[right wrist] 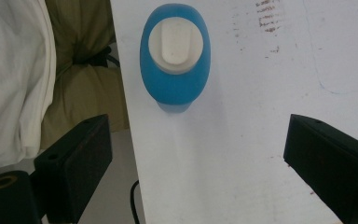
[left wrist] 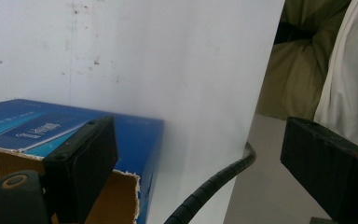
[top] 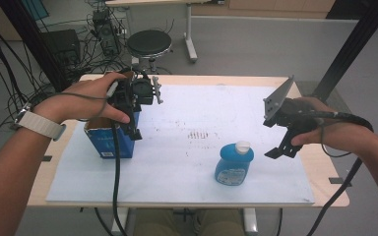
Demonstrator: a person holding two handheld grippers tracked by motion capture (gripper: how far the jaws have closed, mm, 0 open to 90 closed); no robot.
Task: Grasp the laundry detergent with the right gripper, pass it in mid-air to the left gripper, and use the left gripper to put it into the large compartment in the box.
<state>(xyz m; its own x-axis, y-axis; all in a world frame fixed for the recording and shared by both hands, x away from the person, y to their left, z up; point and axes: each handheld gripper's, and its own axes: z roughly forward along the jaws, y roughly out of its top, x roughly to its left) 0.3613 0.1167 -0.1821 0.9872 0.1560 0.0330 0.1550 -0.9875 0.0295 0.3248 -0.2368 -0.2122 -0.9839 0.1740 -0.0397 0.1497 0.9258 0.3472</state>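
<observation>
A blue cardboard box (top: 106,142) with an open, torn top stands at the table's left. My left gripper (top: 132,130) hangs over the box's right side with its jaws spread wide. In the left gripper view, one jaw sits at the torn rim of the box (left wrist: 70,123) and the other is off to its side; nothing is between them around the left gripper (left wrist: 205,175). A blue bottle (top: 234,164) with a white cap stands front centre. My right gripper (top: 281,151) hovers just right of it, open. From above, the bottle (right wrist: 175,56) lies ahead of the right gripper (right wrist: 200,172).
A white sheet (top: 177,162) covers the wooden table (top: 332,194). A round black stool (top: 149,43) and tangled cables (top: 98,29) lie behind the table. A black post (top: 354,44) slants at the right. The left gripper's cable (left wrist: 214,184) hangs over the front edge.
</observation>
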